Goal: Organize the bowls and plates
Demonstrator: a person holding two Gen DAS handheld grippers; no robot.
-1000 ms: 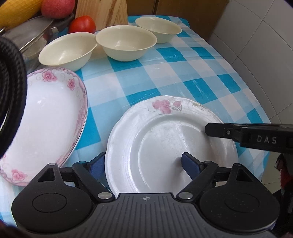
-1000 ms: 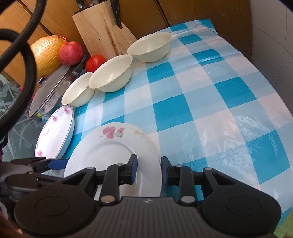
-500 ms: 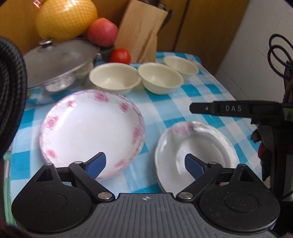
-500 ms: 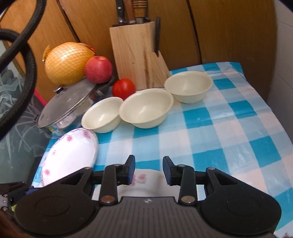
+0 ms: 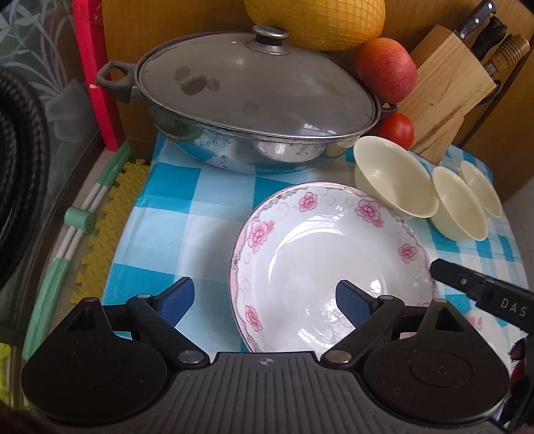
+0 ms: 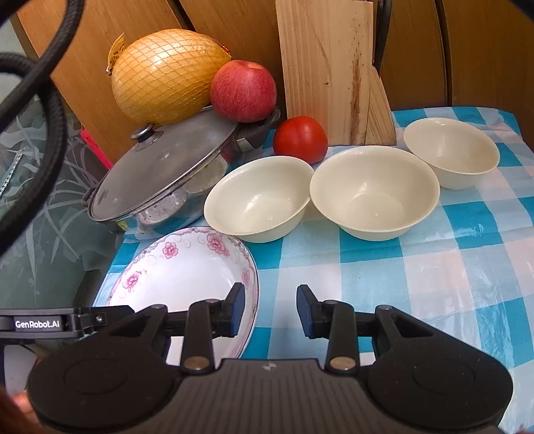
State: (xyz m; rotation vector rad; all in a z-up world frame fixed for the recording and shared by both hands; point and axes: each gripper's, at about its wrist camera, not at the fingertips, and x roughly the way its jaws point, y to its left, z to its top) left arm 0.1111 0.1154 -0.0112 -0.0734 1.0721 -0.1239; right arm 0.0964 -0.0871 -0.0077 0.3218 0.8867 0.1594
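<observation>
Looking along the left gripper [image 5: 263, 300], its blue pads are seen set wide apart and closing, with nothing pressed between them. One pad is seen over the checked cloth [image 5: 173, 213], the other over the well of the floral plate [image 5: 330, 267], whose near rim lies between the two. The plate rests on the cloth, just in front of a lidded pan [image 5: 247, 100]. Three cream bowls are lined up to its right: the nearest bowl [image 5: 393, 182] just beside the plate's far rim, then a second bowl [image 5: 459, 207] and a third bowl [image 5: 480, 188]. A pomelo [image 5: 317, 20], an apple [image 5: 387, 68], a tomato [image 5: 397, 128] and a knife block [image 5: 447, 90] are seen behind. Part of the right gripper's finger [image 5: 480, 293] is visible at the right edge.

From the right wrist, the right gripper [image 6: 270, 308] is seen with a moderate gap between its pads, and no object is held there. Its left pad is seen over the right rim of the floral plate [image 6: 187, 267]; its right pad is seen over bare cloth [image 6: 417, 267]. The bowls [image 6: 373, 190] are seen in a row beyond, rims nearly touching, with the tomato [image 6: 300, 138] and block [image 6: 330, 66] behind them. A sliver of another white plate [image 6: 365, 359] is glimpsed under the gripper body, but how it lies cannot be told.
</observation>
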